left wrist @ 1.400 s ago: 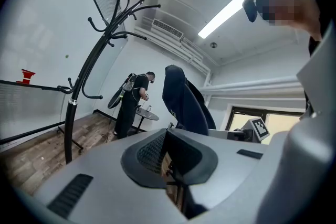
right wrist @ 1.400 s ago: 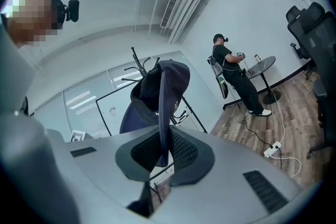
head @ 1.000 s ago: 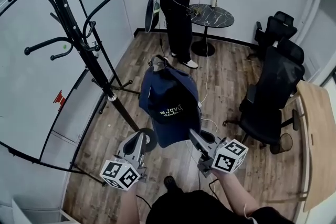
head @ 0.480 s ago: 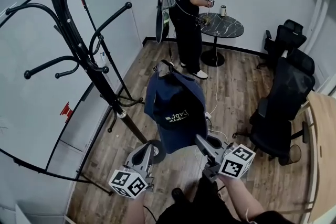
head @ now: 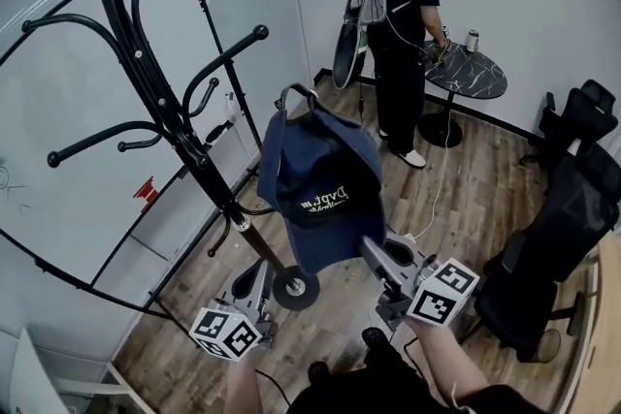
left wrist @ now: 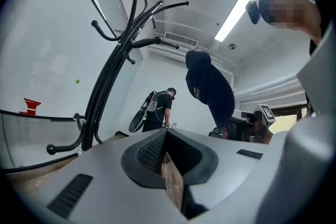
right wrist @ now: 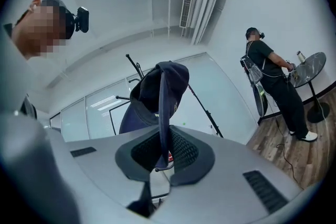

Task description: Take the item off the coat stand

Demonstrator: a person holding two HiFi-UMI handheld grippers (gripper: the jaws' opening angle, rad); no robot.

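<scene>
A navy cap with pale lettering hangs brim-down in the air, to the right of the black coat stand and apart from its hooks. My right gripper is shut on the cap's brim from below. In the right gripper view the brim runs edge-on down between the closed jaws of that gripper. My left gripper points up near the stand's base disc, shut with nothing in it. The left gripper view shows the left gripper, the cap and the stand.
A person stands at a small round dark table at the back. Black office chairs fill the right side. A glass wall runs behind the stand. A white cable lies on the wooden floor.
The head view has swung so the stand and the far person sit further right. The cap, still in my right gripper, is now held higher and closer to the stand's hooks.
</scene>
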